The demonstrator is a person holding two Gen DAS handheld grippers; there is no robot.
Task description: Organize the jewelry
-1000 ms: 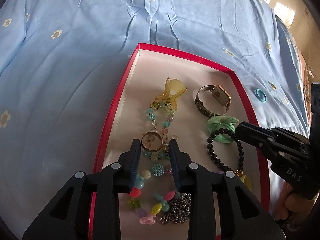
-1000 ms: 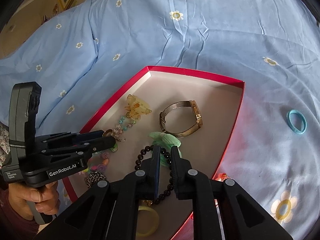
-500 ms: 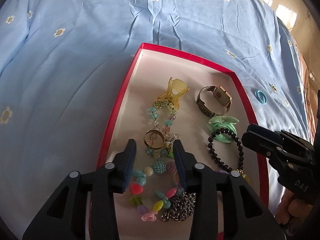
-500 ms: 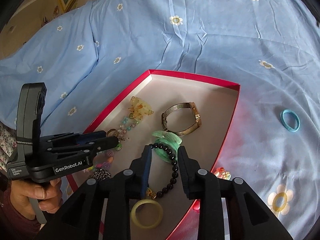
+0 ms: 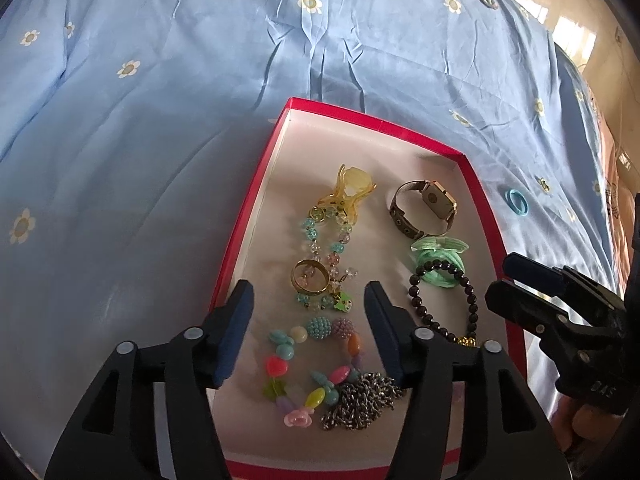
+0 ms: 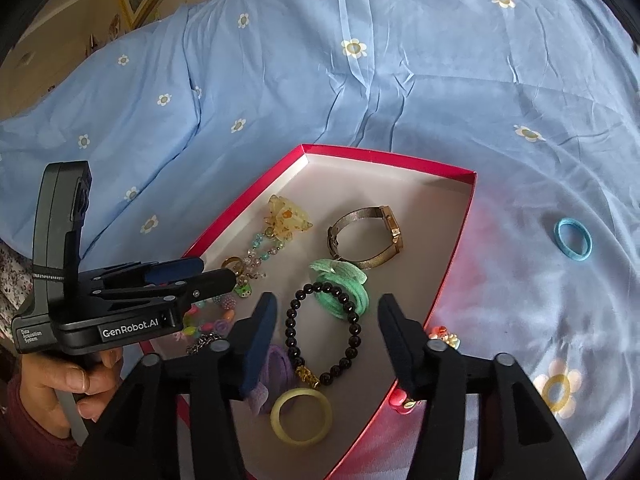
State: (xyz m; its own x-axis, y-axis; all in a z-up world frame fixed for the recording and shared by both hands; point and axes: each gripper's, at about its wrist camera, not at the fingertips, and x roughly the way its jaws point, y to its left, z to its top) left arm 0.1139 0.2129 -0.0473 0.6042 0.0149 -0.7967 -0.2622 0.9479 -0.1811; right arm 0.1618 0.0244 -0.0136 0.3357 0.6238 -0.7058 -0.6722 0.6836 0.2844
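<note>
While both grippers' fingers stand apart, just opened, holding nothing, left gripper [image 6: 208, 274] reads "GenRobot.AI", "Data Acquisition System".

The far end of the red box [image 5: 256, 216] lies bare, so a claw could come in over that rim. Nearer, its floor is crowded: the hair clip [image 5: 352, 192], watch [image 5: 424, 208], gold ring [image 5: 312, 276], black bead bracelet [image 6: 324, 336] and chain [image 5: 360, 400] sit close together. Outside it, the blue bedspread [image 6: 360, 80] is wide open, apart from a blue hair tie [image 6: 572, 240].
</note>
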